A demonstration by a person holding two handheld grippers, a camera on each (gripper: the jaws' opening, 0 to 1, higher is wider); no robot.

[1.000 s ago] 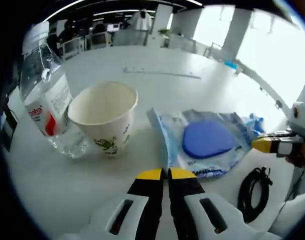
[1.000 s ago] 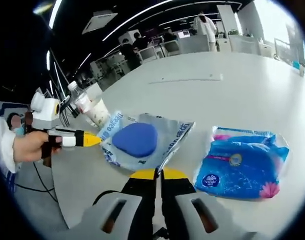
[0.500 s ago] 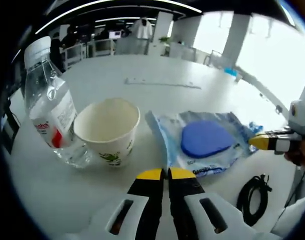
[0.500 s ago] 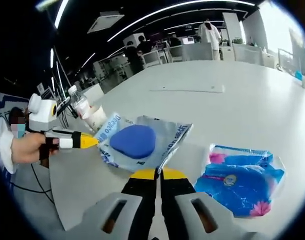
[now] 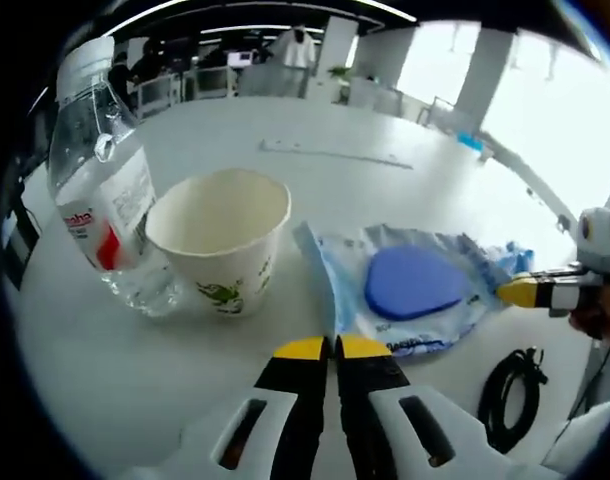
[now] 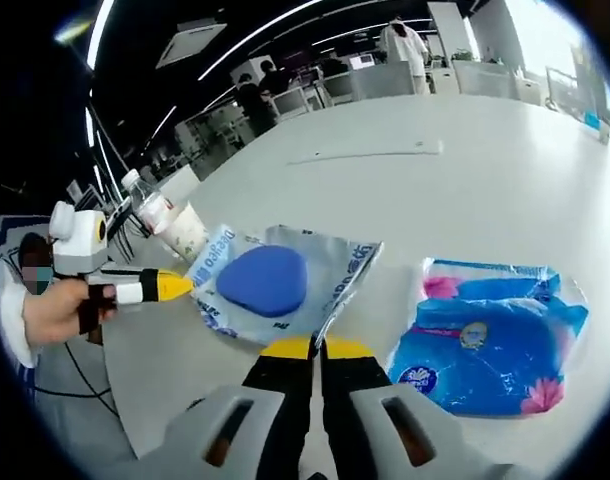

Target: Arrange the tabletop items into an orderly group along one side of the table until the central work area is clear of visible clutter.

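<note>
Left gripper view, water bottle (image 5: 97, 190) top cut off, tissue pack (image 5: 513, 257) mostly hidden

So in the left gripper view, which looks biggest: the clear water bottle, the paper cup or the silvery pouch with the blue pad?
1. Silvery pouch with the blue pad
2. Clear plastic water bottle and white paper cup: too alike to rank, and the bottle sits nearer the edge, where the fisheye distorts it.

One bottle (image 5: 97, 200), one paper cup (image 5: 221, 238), one sponge packet (image 5: 410, 285), one tissue pack (image 6: 495, 338), one cable coil (image 5: 509, 398).
</note>
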